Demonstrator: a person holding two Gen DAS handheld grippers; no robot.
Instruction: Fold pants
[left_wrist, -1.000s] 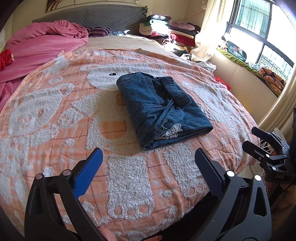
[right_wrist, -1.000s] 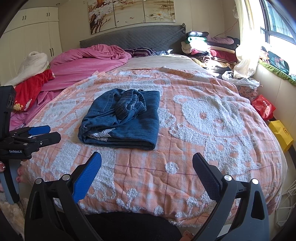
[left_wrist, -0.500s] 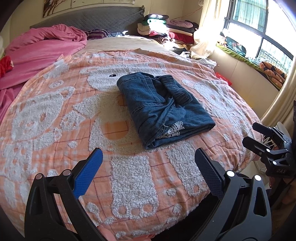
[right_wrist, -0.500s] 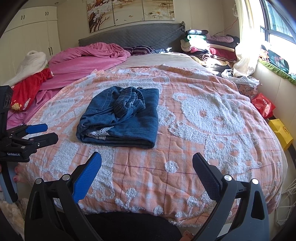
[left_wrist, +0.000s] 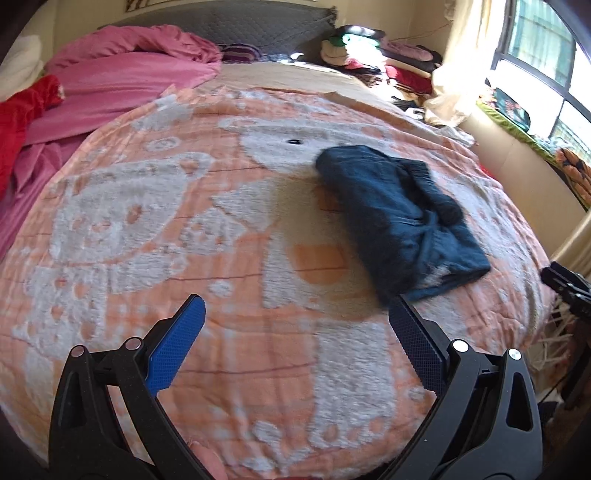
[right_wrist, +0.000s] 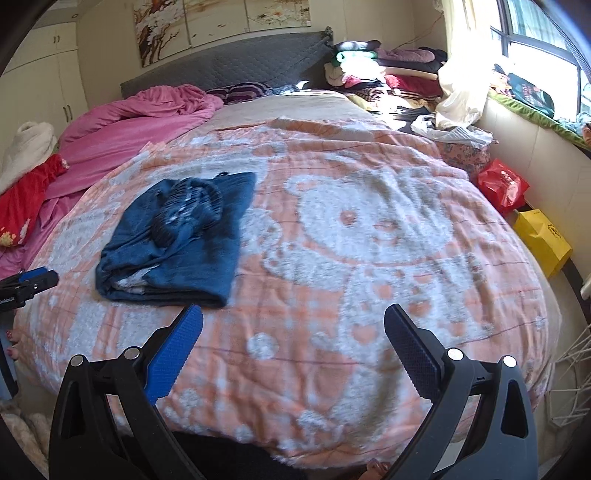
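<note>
Bedroom, bed under an orange bear blanket. Nearest, two tools: left tool and right tool both spread wide, holding nothing, hovering off the bed's foot, likely because folding looked finished. Beyond them, one pair of pants lay folded mid-blanket. Farthest, one pink duvet by the headboard.

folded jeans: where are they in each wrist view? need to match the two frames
Left wrist: folded jeans right of centre, lying on the orange bear blanket, beyond the right finger.
Right wrist: folded jeans left of centre, beyond the blue left finger.
Shared landmark: grey headboard at the top of both.
</note>
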